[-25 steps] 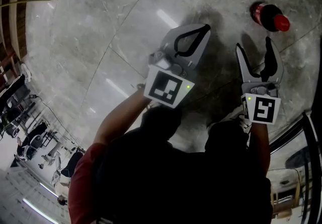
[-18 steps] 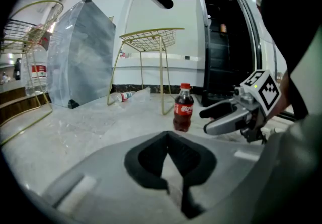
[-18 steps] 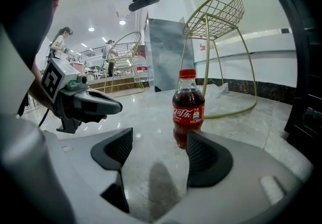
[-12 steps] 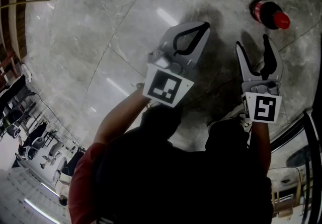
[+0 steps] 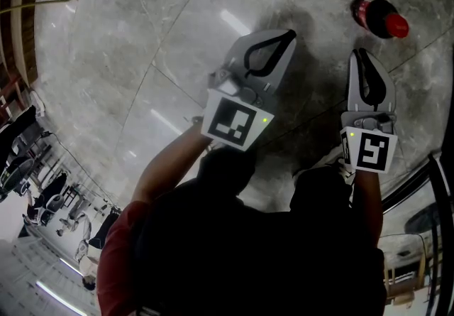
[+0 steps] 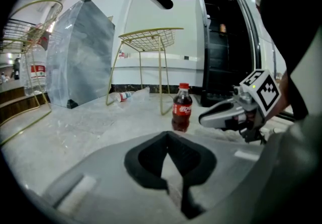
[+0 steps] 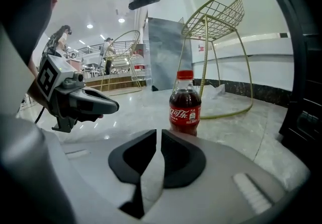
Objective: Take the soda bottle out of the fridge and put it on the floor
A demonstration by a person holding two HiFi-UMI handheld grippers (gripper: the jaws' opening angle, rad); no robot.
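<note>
- The soda bottle [image 5: 380, 18] stands upright on the floor [image 5: 142, 37], far right.
- Left gripper [image 5: 288, 37]: jaws closed, empty.
- Right gripper [image 5: 361, 53]: jaws have just been closing, nothing between them.

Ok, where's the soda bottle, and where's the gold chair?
soda bottle [image 7: 185, 112], right gripper view, on its red label.
gold chair [image 7: 220, 15], right gripper view, on its wire seat.

Soda bottle [image 5: 379, 18]: red cap, red label; floor [image 5: 142, 37]: grey marble.
</note>
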